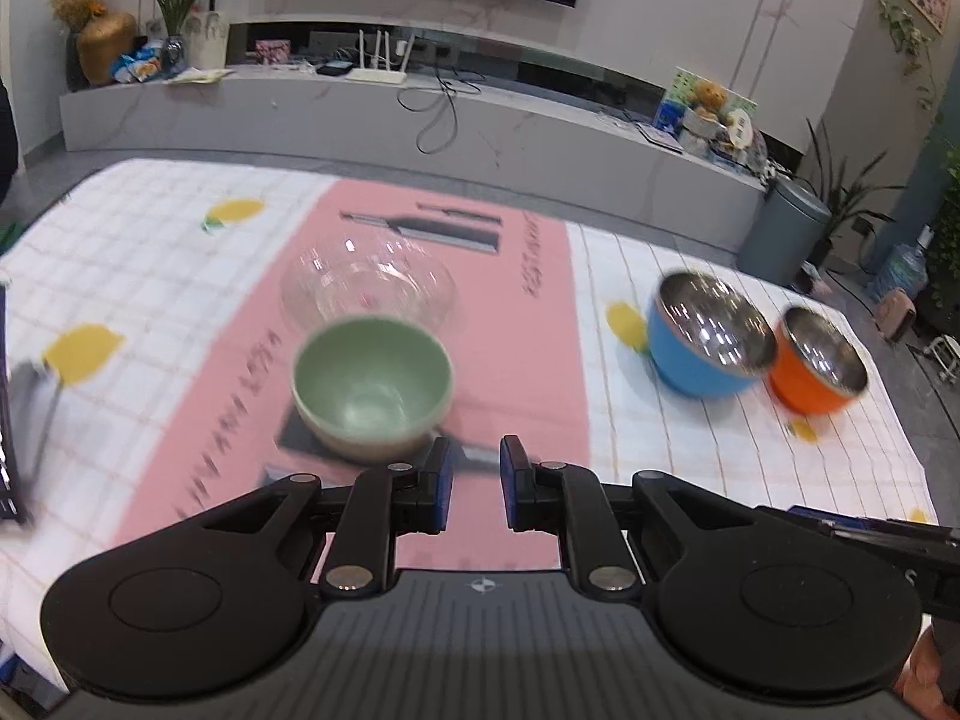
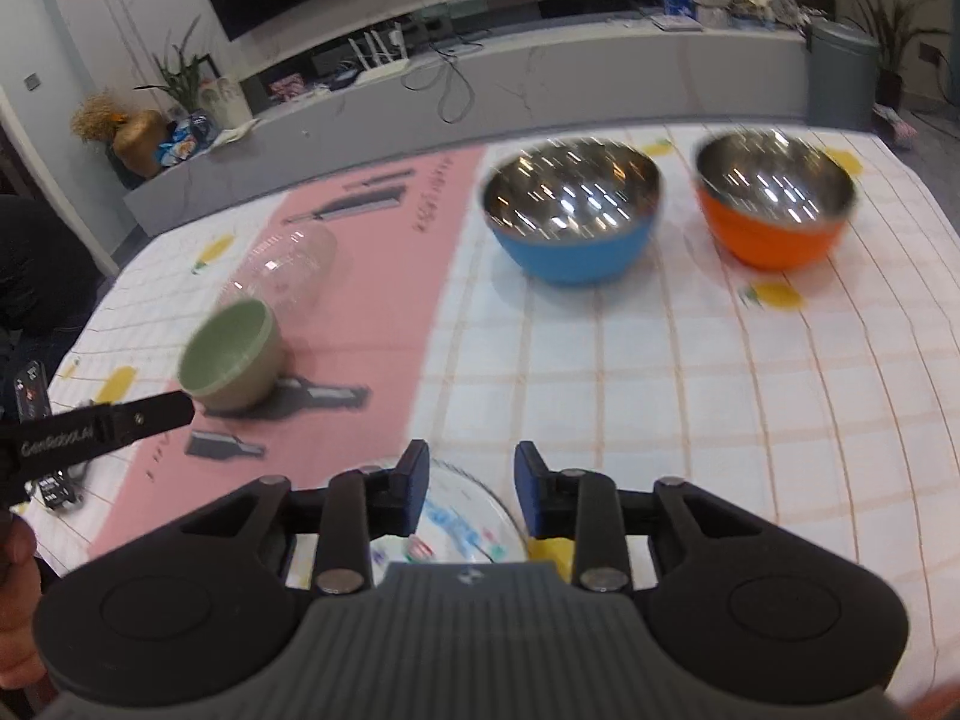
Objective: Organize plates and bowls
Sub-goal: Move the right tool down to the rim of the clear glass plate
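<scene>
1. My left gripper [image 1: 475,483] hangs empty, fingers narrowly apart, just near of the green bowl [image 1: 372,387].
2. My right gripper [image 2: 472,495] has fingers apart, empty, above a glass plate [image 2: 462,525]; probably just released.
3. Only the right view shows that plate; blue bowl [image 2: 570,216] and orange bowl [image 2: 774,204] sit far right on the tabletop [image 2: 660,390].

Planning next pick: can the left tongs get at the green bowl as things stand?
Probably yes. The green bowl sits just ahead of the left tongs, nothing between them; the tongs hold nothing but stand narrow, so they must open wider for the rim.

Green bowl [image 1: 372,384] before clear glass bowl [image 1: 367,288], blue bowl [image 1: 708,333] beside orange bowl [image 1: 819,360] (all upright)
</scene>
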Available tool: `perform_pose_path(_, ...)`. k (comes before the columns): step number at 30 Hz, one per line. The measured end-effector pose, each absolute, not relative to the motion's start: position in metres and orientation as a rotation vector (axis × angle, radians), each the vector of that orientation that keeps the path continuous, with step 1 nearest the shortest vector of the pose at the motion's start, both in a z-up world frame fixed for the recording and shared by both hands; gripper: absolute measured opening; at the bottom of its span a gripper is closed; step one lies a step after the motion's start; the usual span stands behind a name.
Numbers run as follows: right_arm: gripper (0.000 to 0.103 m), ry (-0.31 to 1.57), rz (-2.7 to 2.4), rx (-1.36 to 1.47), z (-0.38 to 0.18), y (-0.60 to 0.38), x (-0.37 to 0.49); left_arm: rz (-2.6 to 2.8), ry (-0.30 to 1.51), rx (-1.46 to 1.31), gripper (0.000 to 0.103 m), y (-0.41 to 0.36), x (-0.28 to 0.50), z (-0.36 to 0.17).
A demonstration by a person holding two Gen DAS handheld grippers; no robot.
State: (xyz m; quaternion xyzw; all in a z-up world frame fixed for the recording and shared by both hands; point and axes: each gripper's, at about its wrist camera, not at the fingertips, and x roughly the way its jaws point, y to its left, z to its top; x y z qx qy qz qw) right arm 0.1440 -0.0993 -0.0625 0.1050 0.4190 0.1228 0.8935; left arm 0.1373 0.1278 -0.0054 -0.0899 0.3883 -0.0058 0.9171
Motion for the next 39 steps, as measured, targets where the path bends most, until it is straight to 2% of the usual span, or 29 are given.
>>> perform_pose_path(5, 0.047, 0.885, 0.307, 0.268, -0.045, -0.078, 0.175, 0.007, 0.8, -0.156, 0.019, 0.14, 0.171, 0.008)
perform_pose_path(15, 0.054, 0.921, 0.352, 0.246, -0.032, -0.019, 0.247, 0.082, 0.79, -0.135, 0.024, 0.175, 0.24, 0.011)
perform_pose_path(19, 0.054, 0.933, 0.343, 0.258, -0.034, -0.001, 0.276, 0.064, 0.778, -0.092, 0.024, 0.187, 0.262, 0.0)
perform_pose_path(24, 0.055, 0.962, 0.38, 0.272, -0.041, 0.023, 0.312, 0.072, 0.767, -0.201, 0.03, 0.219, 0.279, -0.012)
perform_pose_path(31, 0.055, 1.045, 0.374, 0.37, -0.071, 0.039, 0.366, 0.107, 0.794, -0.264, 0.031, 0.253, 0.303, -0.04)
perform_pose_path(39, 0.042, 1.087, 0.409, 0.421, -0.112, 0.052, 0.403, 0.133, 0.864, -0.386, 0.03, 0.279, 0.315, -0.08)
